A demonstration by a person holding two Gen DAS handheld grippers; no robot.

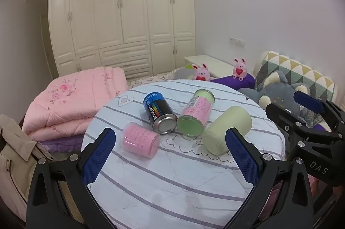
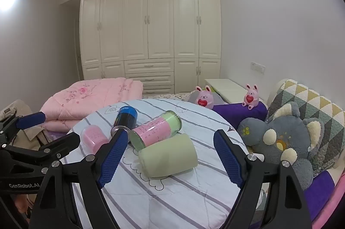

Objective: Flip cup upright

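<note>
A pale green cup (image 1: 226, 129) lies on its side on the round striped table (image 1: 172, 181); it also shows in the right wrist view (image 2: 168, 155). A pink cup (image 1: 140, 139) (image 2: 93, 138) lies on its side to the left. Between them lie a black and blue can (image 1: 159, 113) (image 2: 125, 119) and a pink and green can (image 1: 196, 115) (image 2: 156, 129). My left gripper (image 1: 170, 155) is open and empty, short of the cups. My right gripper (image 2: 170, 160) is open and empty, with the pale green cup just ahead between its fingers.
A folded pink quilt (image 1: 71, 99) lies left of the table. A grey plush toy (image 2: 286, 140), a patterned cushion (image 2: 312, 106) and two pink bunny toys (image 2: 203, 97) sit to the right. A cream wardrobe (image 2: 151, 35) fills the far wall.
</note>
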